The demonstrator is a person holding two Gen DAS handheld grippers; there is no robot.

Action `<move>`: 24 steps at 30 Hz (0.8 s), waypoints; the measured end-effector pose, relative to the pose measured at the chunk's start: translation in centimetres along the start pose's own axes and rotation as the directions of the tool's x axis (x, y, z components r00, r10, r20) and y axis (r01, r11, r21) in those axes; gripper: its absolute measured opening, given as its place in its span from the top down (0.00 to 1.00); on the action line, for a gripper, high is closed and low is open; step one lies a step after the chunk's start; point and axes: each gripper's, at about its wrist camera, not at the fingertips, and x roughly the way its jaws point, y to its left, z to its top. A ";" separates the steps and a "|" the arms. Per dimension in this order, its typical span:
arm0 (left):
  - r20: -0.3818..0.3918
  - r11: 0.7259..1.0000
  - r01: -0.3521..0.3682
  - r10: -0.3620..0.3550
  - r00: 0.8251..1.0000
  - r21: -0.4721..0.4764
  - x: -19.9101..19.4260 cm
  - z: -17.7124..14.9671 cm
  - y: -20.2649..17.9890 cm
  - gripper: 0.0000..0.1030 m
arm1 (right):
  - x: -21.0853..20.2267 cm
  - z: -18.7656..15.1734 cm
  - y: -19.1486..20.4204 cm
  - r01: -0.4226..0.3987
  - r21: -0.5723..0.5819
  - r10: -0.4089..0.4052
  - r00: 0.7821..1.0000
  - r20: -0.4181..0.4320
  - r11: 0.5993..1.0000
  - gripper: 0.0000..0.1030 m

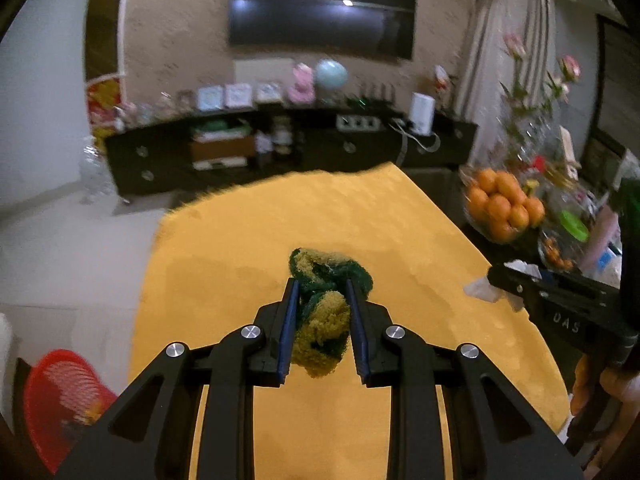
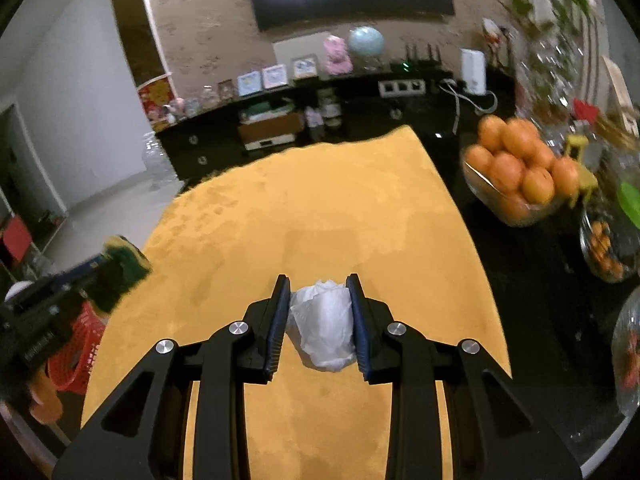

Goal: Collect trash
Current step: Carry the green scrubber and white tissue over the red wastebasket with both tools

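Observation:
My left gripper (image 1: 321,282) is shut on a crumpled green and yellow scouring sponge (image 1: 320,320), held above the yellow tablecloth (image 1: 260,240). In the right wrist view the same sponge (image 2: 128,264) shows at the left edge, blurred, in the left gripper (image 2: 114,270). My right gripper (image 2: 318,280) is shut on a crumpled white tissue wad (image 2: 324,320) over the cloth's middle. The left wrist view catches the right gripper (image 1: 496,276) at the right edge, with the tissue (image 1: 484,290) sticking out of its tip.
A red mesh basket (image 1: 60,392) stands on the floor past the table's left edge, also visible as the red basket (image 2: 76,360). A glass bowl of oranges (image 2: 516,176), smaller bowls and flowers crowd the dark table's right side. A black TV cabinet (image 1: 280,148) lines the far wall.

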 end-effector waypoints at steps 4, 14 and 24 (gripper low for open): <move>0.043 0.998 -0.062 0.064 0.997 -0.031 -2.7 0.4 2.8 0.78 | -0.5 0.7 3.2 -0.034 -0.059 0.036 0.999 0.027 0.998 0.72; 0.082 0.967 -0.224 0.235 0.969 -0.122 -7.7 -0.6 9.3 0.78 | -1.8 1.2 11.7 -0.121 -0.215 0.139 0.988 0.070 0.969 0.72; 0.046 0.924 -0.318 0.335 0.941 -0.212 -9.7 -3.1 15.3 0.78 | -0.4 0.7 17.9 -0.268 -0.261 0.273 0.962 -0.016 0.927 0.72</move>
